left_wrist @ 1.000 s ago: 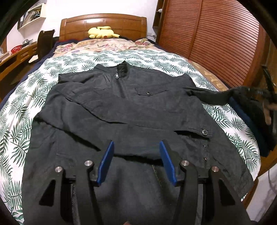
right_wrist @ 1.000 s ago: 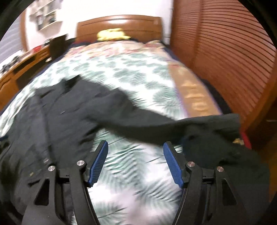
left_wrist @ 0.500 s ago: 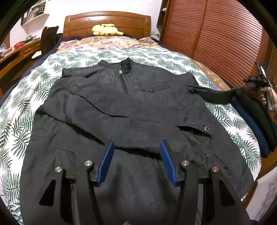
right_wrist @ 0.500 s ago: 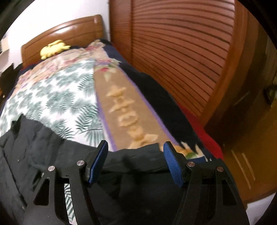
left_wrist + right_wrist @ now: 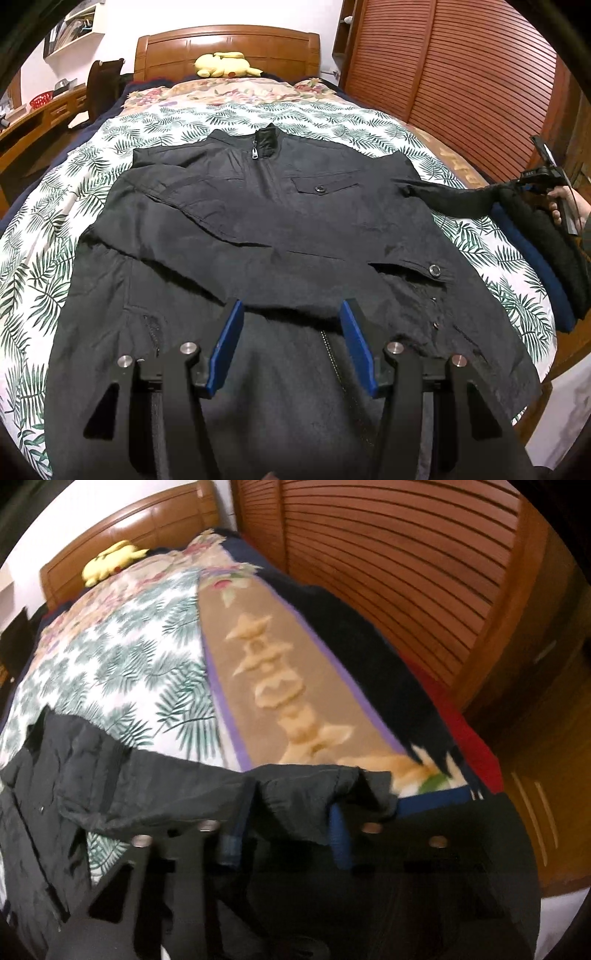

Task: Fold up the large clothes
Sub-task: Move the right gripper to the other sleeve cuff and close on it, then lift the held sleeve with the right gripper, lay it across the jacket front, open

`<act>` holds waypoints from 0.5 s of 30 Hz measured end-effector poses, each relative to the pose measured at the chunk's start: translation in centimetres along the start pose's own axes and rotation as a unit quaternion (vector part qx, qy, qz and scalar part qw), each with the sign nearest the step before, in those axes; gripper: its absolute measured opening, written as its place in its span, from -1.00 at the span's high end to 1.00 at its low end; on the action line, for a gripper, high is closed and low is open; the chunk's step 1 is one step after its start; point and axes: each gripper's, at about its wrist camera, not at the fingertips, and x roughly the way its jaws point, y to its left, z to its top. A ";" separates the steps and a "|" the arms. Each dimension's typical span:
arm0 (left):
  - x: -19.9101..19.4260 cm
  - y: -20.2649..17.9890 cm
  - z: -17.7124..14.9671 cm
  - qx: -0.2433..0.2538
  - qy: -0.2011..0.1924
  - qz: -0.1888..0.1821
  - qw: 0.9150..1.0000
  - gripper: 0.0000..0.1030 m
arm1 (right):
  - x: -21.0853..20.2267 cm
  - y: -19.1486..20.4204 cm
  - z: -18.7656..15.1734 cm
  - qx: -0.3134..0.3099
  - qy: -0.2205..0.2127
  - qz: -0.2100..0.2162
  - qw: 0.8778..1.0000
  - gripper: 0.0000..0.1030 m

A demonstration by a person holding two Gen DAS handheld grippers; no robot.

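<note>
One dark jacket (image 5: 258, 229) lies flat, one sleeve (image 5: 454, 201) stretched sideways.

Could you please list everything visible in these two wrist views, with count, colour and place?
jacket: one, black, spread front-up on the bed, one sleeve folded across the chest, the other stretched toward the wardrobe side.
bedspread: one, white with green leaves, under the jacket.
plush toy: one, yellow, at the headboard.
headboard: one, brown wood, far end of the bed.
wardrobe doors: brown, slatted, along the bed's side.
desk: one, brown wood, opposite side.
left claw: one, black with blue pads, open above the jacket's lower half.
right claw: one, black with blue pads, narrowed around the sleeve end.
</note>
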 end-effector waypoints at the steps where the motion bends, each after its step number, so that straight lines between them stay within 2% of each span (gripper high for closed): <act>1: -0.1 0.0 -0.1 0.000 0.000 0.001 1.000 -0.04 | 0.1 0.3 0.0 -0.009 0.001 -0.004 1.000 0.52; 5: -0.5 0.0 -0.3 -0.002 -0.001 0.003 1.000 -0.04 | -0.8 1.4 0.3 -0.031 -0.014 -0.008 0.999 0.62; 9: -1.1 -0.2 -0.3 -0.001 -0.004 0.007 1.000 -0.04 | -3.2 2.9 0.8 -0.048 -0.060 0.005 0.997 0.65; 15: -2.0 -0.5 -0.2 -0.001 -0.011 0.012 1.000 -0.04 | -8.1 7.9 1.4 -0.102 -0.136 0.037 0.985 0.69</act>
